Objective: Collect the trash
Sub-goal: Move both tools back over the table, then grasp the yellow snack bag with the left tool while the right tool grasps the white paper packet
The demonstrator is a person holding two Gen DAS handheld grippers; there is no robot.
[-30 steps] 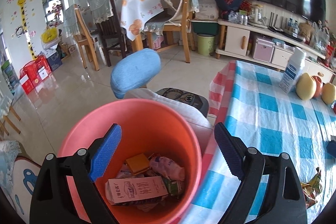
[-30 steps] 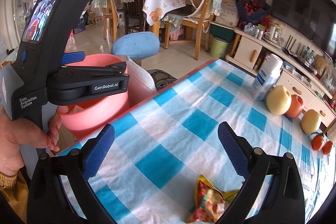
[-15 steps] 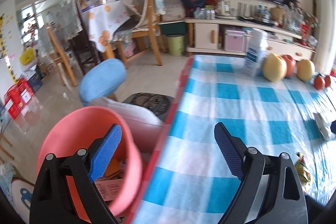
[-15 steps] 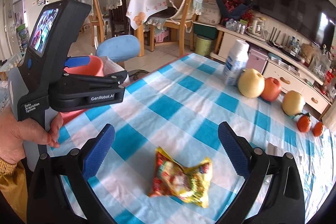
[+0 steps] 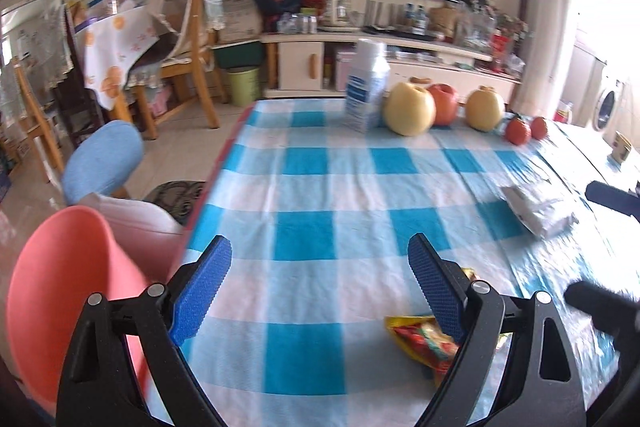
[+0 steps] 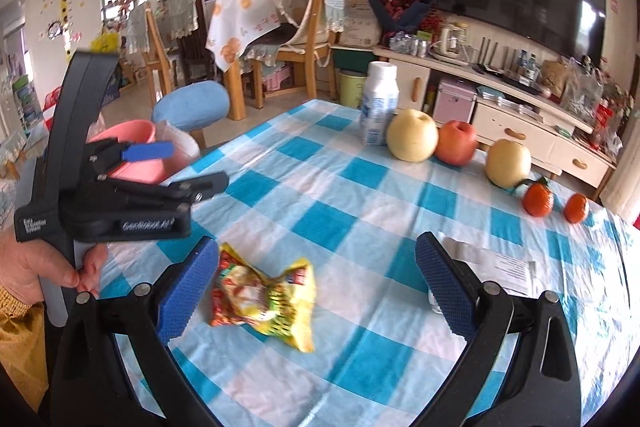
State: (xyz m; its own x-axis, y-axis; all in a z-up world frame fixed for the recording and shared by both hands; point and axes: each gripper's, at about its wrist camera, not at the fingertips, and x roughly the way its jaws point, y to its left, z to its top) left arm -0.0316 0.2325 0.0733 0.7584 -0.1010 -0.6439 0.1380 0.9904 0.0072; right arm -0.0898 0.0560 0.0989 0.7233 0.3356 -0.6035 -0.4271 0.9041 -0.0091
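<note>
A crumpled yellow-and-red snack wrapper [image 6: 262, 301] lies on the blue-checked tablecloth [image 6: 360, 187], just right of my right gripper's left pad. My right gripper [image 6: 314, 289] is open and empty above it. A white paper packet [image 6: 496, 267] lies flat further right. My left gripper [image 5: 320, 287] is open and empty over the table's near left part; the same wrapper [image 5: 424, 341] sits beside its right finger, and the white packet [image 5: 536, 209] lies further off. The pink trash bucket [image 5: 64, 291] stands off the table's left edge.
At the table's far side stand a white bottle [image 6: 378, 107], two pears [image 6: 412, 135], an apple [image 6: 456, 143] and two tangerines [image 6: 538, 199]. A blue stool [image 5: 102, 159] and wooden chairs [image 6: 312, 39] stand on the floor beyond. A hand [image 6: 36, 263] holds the left gripper's handle.
My left gripper swung right from above the bucket to over the table. My right gripper also moved right, so the snack wrapper now lies nearer its left pad.
</note>
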